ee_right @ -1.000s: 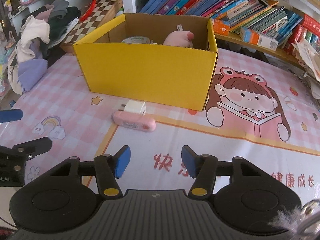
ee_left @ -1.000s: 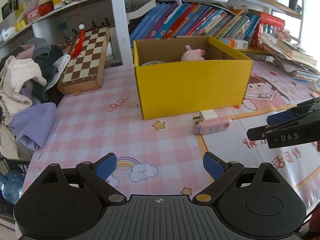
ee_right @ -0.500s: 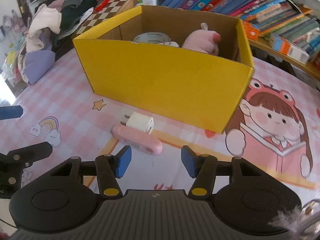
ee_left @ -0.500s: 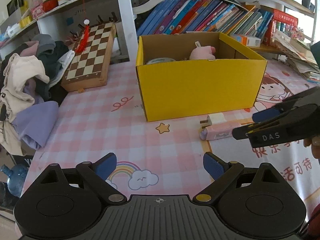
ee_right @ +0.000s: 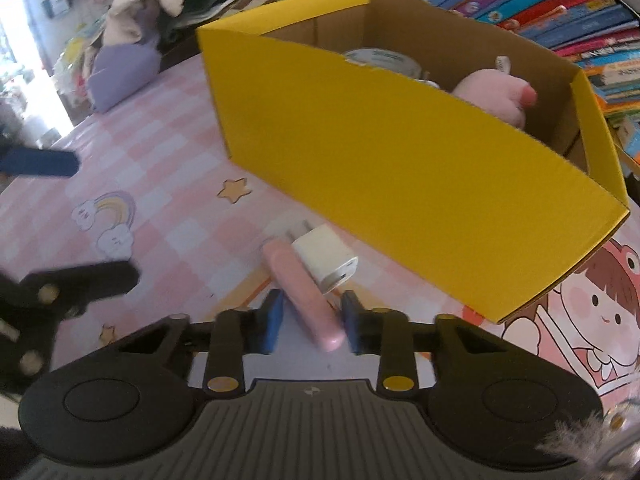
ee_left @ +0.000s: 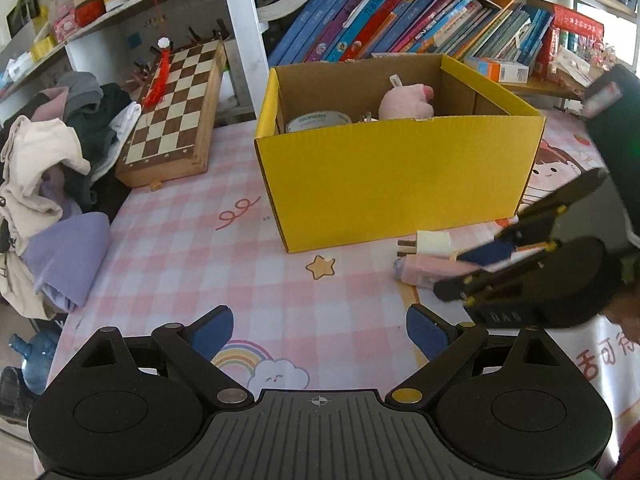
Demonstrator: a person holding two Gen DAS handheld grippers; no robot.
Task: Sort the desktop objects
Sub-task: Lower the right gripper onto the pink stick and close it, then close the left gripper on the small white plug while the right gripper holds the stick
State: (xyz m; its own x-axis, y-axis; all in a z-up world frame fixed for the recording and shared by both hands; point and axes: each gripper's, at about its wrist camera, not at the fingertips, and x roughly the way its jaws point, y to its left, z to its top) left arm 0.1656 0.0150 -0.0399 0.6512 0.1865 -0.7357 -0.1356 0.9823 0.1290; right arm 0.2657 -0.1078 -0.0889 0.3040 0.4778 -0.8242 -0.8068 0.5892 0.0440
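The slim pink rounded plastic case [ee_right: 305, 295] lies on the bench w/ its near end between the right tool's [ee_right: 310, 326] blue pads, which have closed to a narrow gap on it. A white plug adapter [ee_right: 326, 258] touches its far side, just ahead of the tool, the yellow cardboard box [ee_right: 400, 168] beyond. Risk: end-only grip, so case may pivot or slip on lifting, or drag the adapter; left tool [ee_left: 318, 330] wide open, empty.

The box [ee_left: 396, 184] is yellow outside, brown inside. The bench [ee_left: 192, 248] cloth is pink-and-white check with a rainbow [ee_left: 240, 354] and star [ee_left: 321, 267]. The case [ee_right: 304, 292] is pink, the plug [ee_right: 326, 258] white, the chessboard [ee_left: 176, 108] brown-and-cream chequered, the pads [ee_right: 272, 322] blue.
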